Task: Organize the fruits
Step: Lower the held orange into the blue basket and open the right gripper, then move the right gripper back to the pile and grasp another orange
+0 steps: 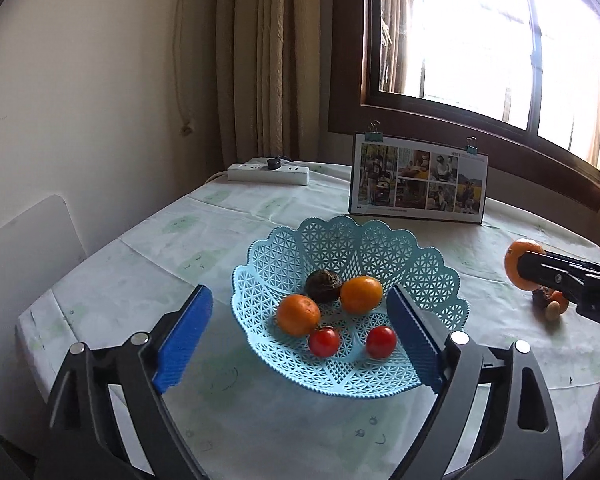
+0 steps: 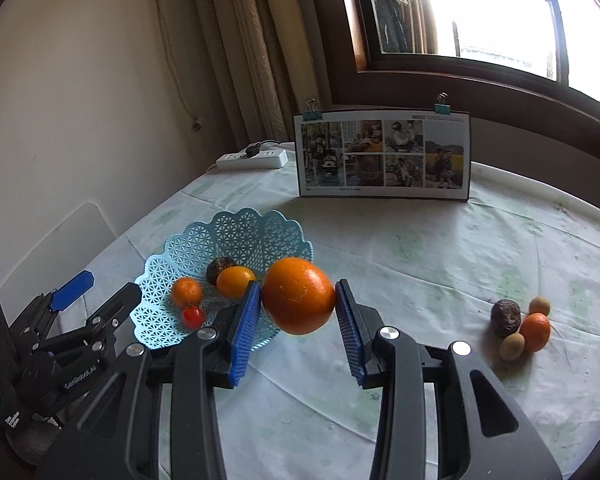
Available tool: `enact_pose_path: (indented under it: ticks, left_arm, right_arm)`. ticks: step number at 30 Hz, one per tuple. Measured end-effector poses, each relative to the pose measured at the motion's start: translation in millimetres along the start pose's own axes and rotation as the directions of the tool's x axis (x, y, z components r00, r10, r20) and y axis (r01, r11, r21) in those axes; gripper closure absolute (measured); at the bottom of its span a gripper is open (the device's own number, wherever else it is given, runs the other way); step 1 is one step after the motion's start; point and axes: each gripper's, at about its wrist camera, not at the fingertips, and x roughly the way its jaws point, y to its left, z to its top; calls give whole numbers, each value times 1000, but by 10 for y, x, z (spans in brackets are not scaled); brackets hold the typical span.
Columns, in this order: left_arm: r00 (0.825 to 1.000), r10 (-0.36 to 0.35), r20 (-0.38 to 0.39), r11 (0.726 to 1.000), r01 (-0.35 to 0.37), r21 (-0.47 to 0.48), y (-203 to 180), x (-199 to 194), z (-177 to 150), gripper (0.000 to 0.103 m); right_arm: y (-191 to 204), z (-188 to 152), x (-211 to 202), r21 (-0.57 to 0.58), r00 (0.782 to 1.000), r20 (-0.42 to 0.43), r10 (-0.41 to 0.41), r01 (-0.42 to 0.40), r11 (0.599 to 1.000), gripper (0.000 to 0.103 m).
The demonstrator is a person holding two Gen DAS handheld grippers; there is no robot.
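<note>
A light blue lattice basket [image 1: 342, 236] sits mid-table and holds two small oranges [image 1: 298, 314], a dark wrinkled fruit [image 1: 323, 286] and two red tomatoes [image 1: 324, 342]. My left gripper [image 1: 299, 294] is open, with one blue pad on each side of the basket's near half. My right gripper [image 2: 298, 290] is shut on a large orange [image 2: 298, 296], which hangs above the table just right of the basket [image 2: 236, 224]. To the right on the cloth lie a dark fruit [image 2: 506, 318], a small orange [image 2: 536, 332] and two brownish-green fruits [image 2: 512, 346].
A photo board [image 1: 418, 180] held by binder clips stands behind the basket. A white power strip [image 1: 268, 172] lies at the far left edge by the curtain. A white chair back [image 1: 24, 252] stands at the table's left side. The window is beyond the board.
</note>
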Motion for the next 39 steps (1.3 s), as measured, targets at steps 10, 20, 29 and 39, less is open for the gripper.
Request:
enact_pose_path:
  ticks: [10,20,29,39]
  left_arm:
    - [1000,-12,5,999,12,-31,184,-48,-67,5]
    - [987,-160,23,987,160,6,-191,63,34,5]
    - [976,-216,10,975,215,49,-522,46,-18,5]
    - [976,-216,12,970,213,116,-794,-122,-63,5]
  right_arm:
    - [246,29,396,3,1000,-27,-8,8,1000,58]
    - [-557,-189,-54,133,970,9,-242,238,962,51]
    - [-1519,-433,-292,274,910,-47,-412,408,871,51]
    - [-2041,-560,-121,360,922,-80,-379,381,851,52]
